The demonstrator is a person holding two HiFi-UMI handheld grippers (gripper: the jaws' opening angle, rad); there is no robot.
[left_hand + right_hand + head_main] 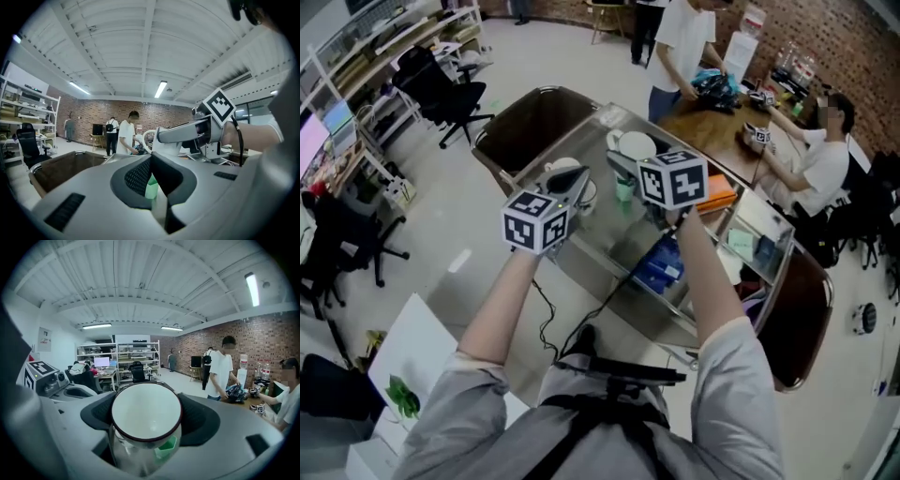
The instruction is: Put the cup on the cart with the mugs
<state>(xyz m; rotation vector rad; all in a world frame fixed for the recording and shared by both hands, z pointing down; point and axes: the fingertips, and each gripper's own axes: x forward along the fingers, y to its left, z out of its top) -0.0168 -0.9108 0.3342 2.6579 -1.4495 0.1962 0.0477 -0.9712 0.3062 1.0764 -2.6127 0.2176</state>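
A white cup (146,412) with a dark rim sits between the jaws of my right gripper (146,420), its open mouth facing the camera; the pads press on both its sides. In the head view that cup (636,145) hangs over the far part of the metal cart (609,239), held by the right gripper (628,157). My left gripper (572,180) hovers beside it with its jaws together and nothing in them. White mugs (584,194) stand on the cart top under the left gripper. A small green cup (624,190) stands under the right one.
Dark brown bags hang at the cart's two ends (530,127) (802,323). A blue packet (661,267) lies on the lower shelf. Two people are at a wooden table (712,131) behind the cart. Office chairs (441,94) and shelving stand at the left.
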